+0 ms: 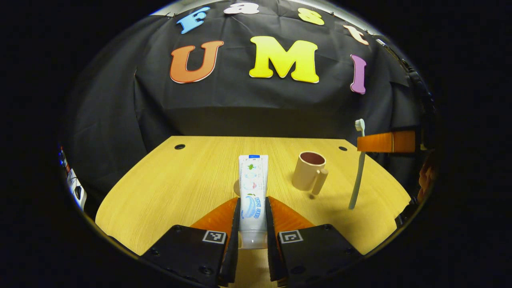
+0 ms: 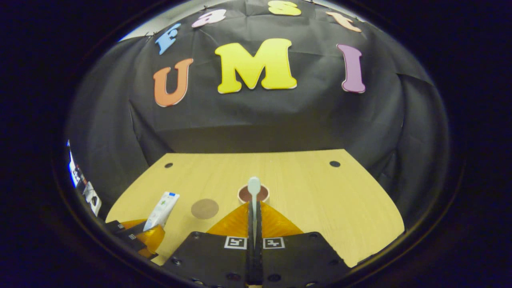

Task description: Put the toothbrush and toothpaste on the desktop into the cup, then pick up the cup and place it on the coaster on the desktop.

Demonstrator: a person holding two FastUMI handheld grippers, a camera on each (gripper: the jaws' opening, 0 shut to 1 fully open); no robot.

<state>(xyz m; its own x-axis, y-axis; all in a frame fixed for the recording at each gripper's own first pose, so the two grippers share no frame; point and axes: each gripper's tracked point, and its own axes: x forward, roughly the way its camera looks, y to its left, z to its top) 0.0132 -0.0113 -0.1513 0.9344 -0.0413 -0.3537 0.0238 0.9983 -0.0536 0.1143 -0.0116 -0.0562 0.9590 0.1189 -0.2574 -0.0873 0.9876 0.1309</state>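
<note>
Cup sits upright on the desk, mouth open, handle toward me. My left hand-held gripper is clamped on the toothpaste, tube lifted off the desk and off to the cup's left. My right hand-held gripper is pinching the toothbrush, which hangs bristle end up, right of the cup in the left gripper view. Coaster lies left of the cup, between it and the tube.

Biggest worry, I'd guess: both go for that narrow mouth at once and collide, or the brush catches the rim and tips the cup over. Bare desk all around the cup; its far edge is well behind.
</note>
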